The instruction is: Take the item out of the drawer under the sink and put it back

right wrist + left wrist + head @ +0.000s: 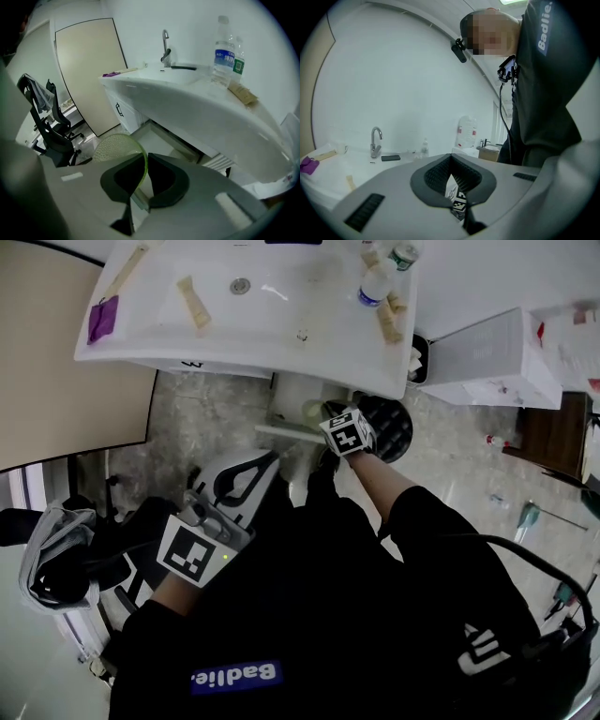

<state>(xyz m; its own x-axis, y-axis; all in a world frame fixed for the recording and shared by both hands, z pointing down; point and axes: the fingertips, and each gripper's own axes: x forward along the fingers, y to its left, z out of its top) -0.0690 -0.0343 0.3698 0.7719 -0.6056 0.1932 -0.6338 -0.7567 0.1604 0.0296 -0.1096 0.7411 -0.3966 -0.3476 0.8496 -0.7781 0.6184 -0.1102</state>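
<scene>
My right gripper (pixel 143 161) is shut on the thin green rim of a pale, round, mesh-textured strainer (pixel 115 145). It holds the strainer in front of the open white drawer (pixel 164 136) under the sink (pixel 187 98). In the head view the right gripper (pixel 330 416) reaches below the sink's front edge, with a bit of the green strainer (pixel 312 412) showing by the drawer (pixel 281 430). My left gripper (pixel 253 470) hangs lower left, near the person's body. It points up toward the sink wall, and its jaws (pixel 450 159) are shut with nothing between them.
Water bottles (pixel 224 58) and small packets stand on the sink top, with a faucet (pixel 375 140) and a dark phone (pixel 390 158) at its back. A black office chair (pixel 51 126) stands left by a beige door (pixel 91 70). A black bin (pixel 386 427) sits right of the drawer.
</scene>
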